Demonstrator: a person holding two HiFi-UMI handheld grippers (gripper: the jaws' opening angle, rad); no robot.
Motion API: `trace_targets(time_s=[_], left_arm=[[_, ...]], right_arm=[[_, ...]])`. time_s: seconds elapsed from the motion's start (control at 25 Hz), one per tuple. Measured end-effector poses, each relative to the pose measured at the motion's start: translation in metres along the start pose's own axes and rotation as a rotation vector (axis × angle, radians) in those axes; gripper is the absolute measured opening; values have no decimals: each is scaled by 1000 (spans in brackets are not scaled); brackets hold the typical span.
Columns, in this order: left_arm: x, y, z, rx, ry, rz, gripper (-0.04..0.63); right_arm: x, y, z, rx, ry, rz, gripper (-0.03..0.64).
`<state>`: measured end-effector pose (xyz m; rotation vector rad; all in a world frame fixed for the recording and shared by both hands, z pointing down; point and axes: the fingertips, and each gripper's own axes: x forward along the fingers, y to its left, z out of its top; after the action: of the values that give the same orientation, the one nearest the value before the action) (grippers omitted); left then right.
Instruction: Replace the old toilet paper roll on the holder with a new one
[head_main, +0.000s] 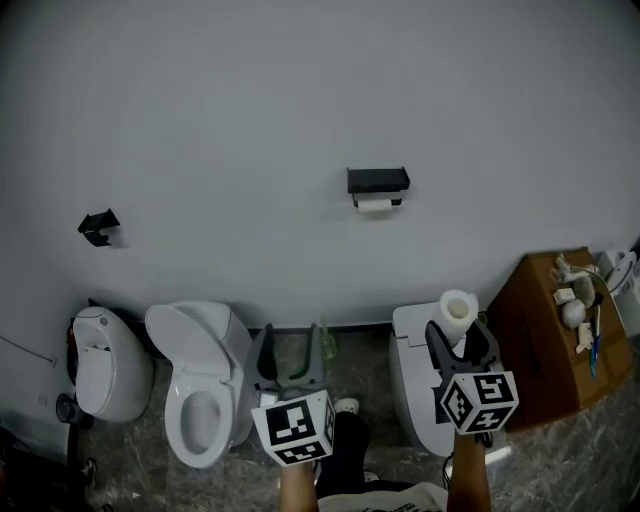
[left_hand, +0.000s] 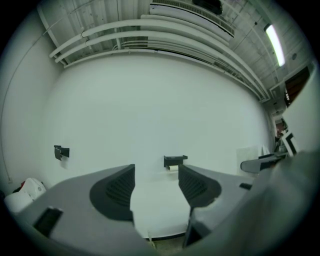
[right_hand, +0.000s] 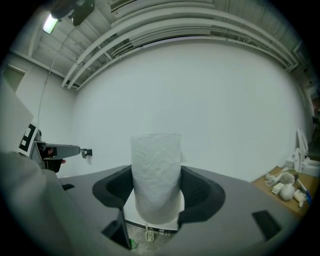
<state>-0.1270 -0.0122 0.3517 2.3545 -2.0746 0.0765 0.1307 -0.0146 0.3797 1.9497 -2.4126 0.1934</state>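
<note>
A black holder (head_main: 378, 181) is fixed to the white wall, with a thin, nearly used-up white roll (head_main: 375, 204) hanging under it; the holder (left_hand: 175, 160) also shows far ahead between the left jaws. My right gripper (head_main: 462, 332) is shut on a full white toilet paper roll (head_main: 458, 313), held upright between both pads, well below the holder. In the right gripper view the new roll (right_hand: 155, 175) fills the gap between the jaws. My left gripper (head_main: 292, 352) stands open with nothing in it, low and left of the holder.
Two white toilets (head_main: 200, 390) (head_main: 418, 385) stand against the wall. A brown cardboard box (head_main: 548, 335) with small fittings on top sits at the right. A second black bracket (head_main: 98, 225) is on the wall at the left. A white appliance (head_main: 108, 362) stands far left.
</note>
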Motion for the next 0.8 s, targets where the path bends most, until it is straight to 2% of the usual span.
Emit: trace_targets(time_s=[0.28,0.8], left_arm=[[77,4,3,5,-3,-25,255],[255,3,33,36,-40,-144,255]], right_arm=[[63,-18,10,-5,-10,-31,292],[208,-58,48,5,-46,-124,291]])
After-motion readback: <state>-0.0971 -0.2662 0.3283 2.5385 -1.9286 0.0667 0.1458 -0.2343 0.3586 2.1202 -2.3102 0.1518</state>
